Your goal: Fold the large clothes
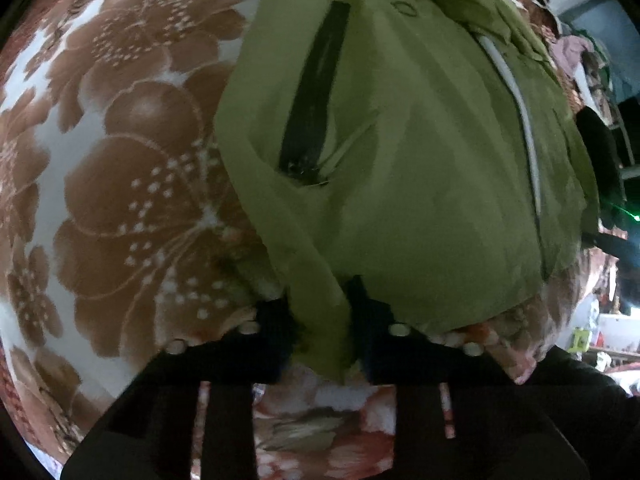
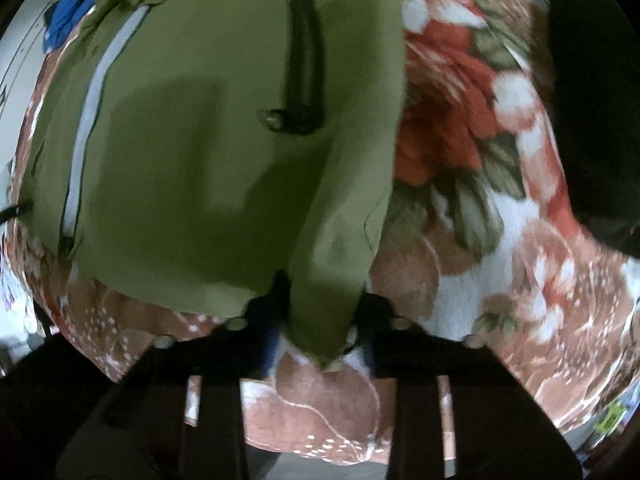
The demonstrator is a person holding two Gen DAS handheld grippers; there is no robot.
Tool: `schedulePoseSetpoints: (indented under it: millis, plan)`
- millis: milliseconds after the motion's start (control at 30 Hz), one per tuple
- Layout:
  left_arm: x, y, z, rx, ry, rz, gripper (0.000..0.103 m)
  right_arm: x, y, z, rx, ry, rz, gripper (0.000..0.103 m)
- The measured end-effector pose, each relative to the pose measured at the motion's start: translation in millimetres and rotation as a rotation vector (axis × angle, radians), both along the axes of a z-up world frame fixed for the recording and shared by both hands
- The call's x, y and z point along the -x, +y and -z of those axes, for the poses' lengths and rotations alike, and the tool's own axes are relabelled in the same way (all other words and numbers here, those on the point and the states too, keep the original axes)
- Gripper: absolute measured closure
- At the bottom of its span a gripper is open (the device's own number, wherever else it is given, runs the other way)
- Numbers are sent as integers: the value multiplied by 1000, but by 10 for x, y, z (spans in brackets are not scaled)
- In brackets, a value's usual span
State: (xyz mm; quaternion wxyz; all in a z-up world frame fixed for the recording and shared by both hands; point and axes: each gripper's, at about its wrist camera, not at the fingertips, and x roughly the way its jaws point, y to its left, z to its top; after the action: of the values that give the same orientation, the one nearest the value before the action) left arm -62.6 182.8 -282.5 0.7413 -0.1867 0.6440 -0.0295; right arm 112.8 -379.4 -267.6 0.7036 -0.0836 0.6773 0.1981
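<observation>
Now both grippers are clenched on the near hem of the green jacket (image 1: 400, 160) lying on the flowered blanket (image 1: 132, 184): left gripper (image 1: 320, 320), right gripper (image 2: 320, 312). Best lifted evenly, hem taut, folding toward the far side.

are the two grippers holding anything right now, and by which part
Both pinch the olive-green fabric jacket: the left gripper and the right gripper each grip a bunched fold at its near hem edge.

Floral blanket (image 1: 132, 184) — brown blooms, blue cloth (image 2: 66, 20) beyond
</observation>
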Motion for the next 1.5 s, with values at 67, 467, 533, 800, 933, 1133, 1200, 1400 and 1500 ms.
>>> schedulePoseSetpoints:
  millis: [67, 467, 533, 800, 933, 1133, 1200, 1400, 1500]
  plan:
    - [-27, -24, -40, 16, -4, 6, 96, 31, 162, -32, 3, -12, -19, 86]
    - [-670, -155, -942, 75, -267, 55, 98, -307, 518, -774, -177, -155, 0, 91]
    - [-834, -216, -1097, 81, -313, 66, 98, -394, 581, -912, -222, -185, -6, 91]
    - [-1527, -351, -1620, 85, -462, 96, 98, -936, 836, -1455, -331, -306, -87, 91]
    - [-1849, -342, -1812, 68, -516, 124, 98, -1304, 953, -1586, -350, -352, -97, 91]
    - [-2469, -191, -1973, 33, -559, 121, 98, -1877, 1042, -1773, -327, -424, -86, 91]
    - [-2676, -97, -1979, 33, -557, 106, 98, -2150, 1021, -1825, -312, -441, -62, 91]
    - [-3468, 240, -1941, 55, -544, 57, 98, -2924, 1005, -1849, -298, -452, -17, 92]
    - [-3868, 359, -1897, 60, -535, 45, 98, -3252, 1046, -1807, -276, -460, -17, 92]
